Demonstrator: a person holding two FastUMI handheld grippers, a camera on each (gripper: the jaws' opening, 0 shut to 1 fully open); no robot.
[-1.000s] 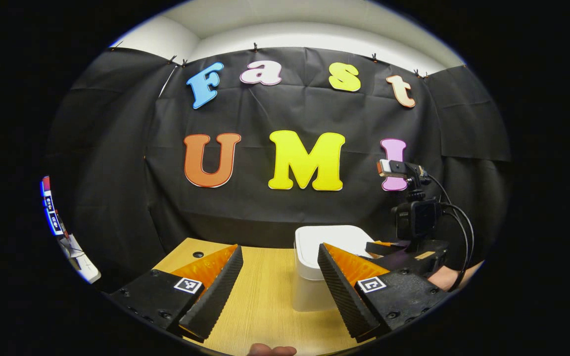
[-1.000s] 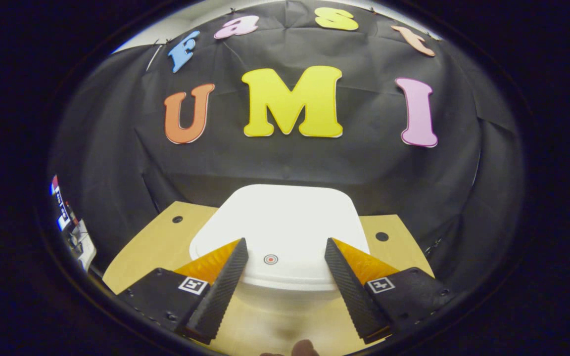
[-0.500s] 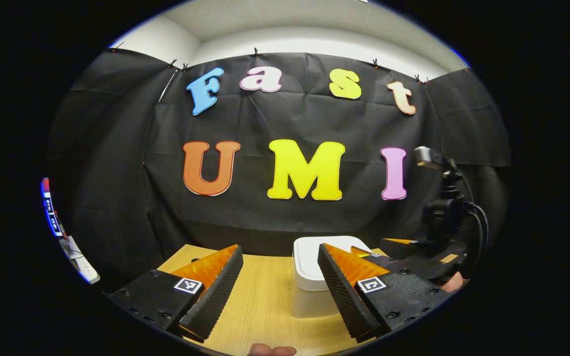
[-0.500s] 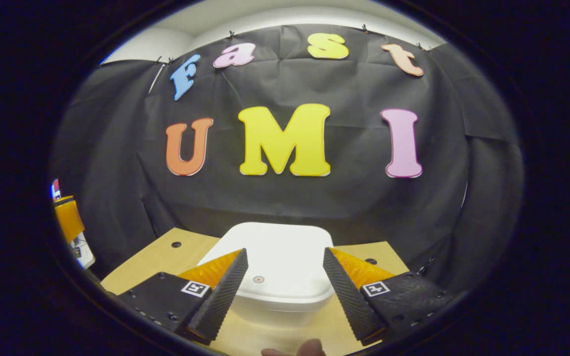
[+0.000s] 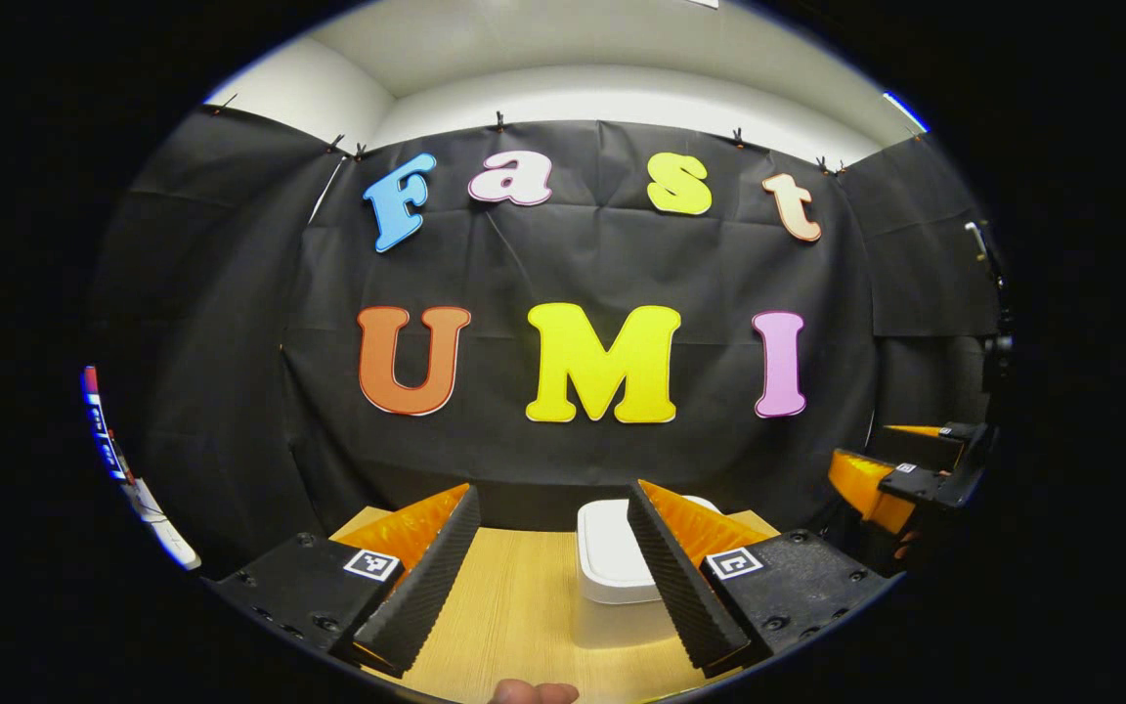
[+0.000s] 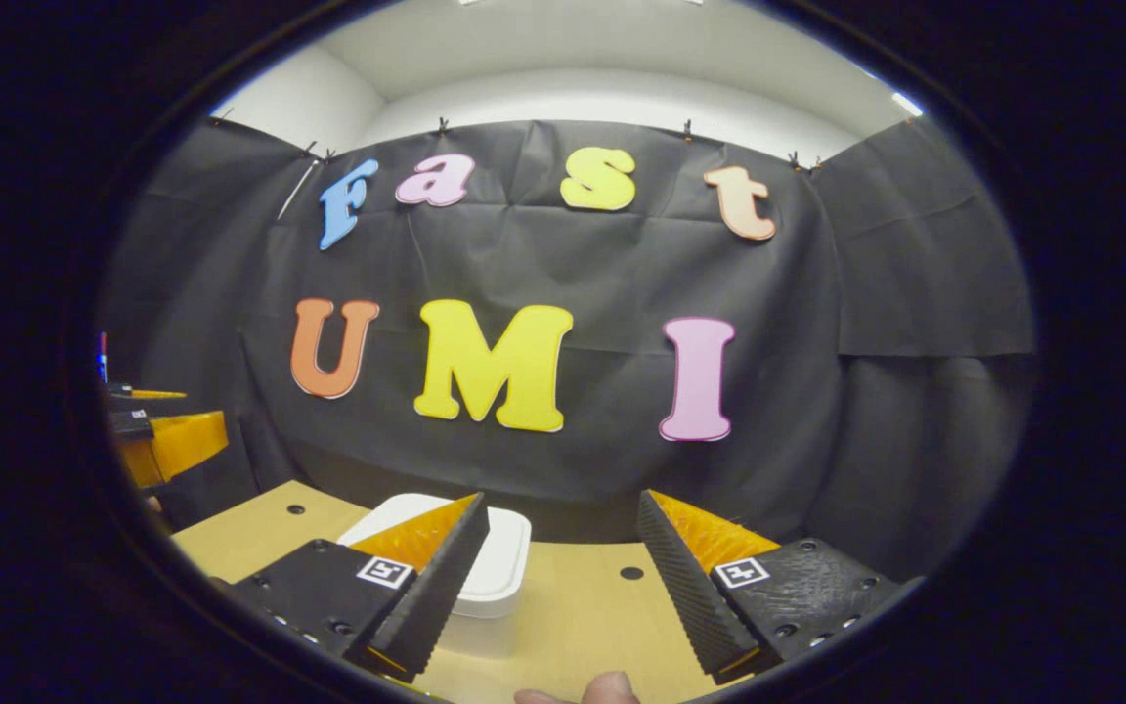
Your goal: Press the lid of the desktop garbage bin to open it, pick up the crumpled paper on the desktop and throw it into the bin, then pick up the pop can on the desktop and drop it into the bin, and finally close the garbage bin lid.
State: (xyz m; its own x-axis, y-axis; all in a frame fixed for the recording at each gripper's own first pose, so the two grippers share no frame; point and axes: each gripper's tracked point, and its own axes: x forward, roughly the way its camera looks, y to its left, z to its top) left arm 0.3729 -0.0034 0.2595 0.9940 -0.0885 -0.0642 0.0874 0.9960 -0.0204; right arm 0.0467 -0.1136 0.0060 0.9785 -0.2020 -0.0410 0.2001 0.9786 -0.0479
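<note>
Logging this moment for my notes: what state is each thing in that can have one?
garbage bin: upright on the desk.
bin lid: shut, flat on the bin.
left tool: open, holding nothing.
right tool: open, holding nothing, off the bin.

Sharp, evenly lit — edges fisheye-bent

Just one white garbage bin (image 5: 614, 557) with its lid down on one tabletop (image 5: 514, 606), plus two grippers.
</note>
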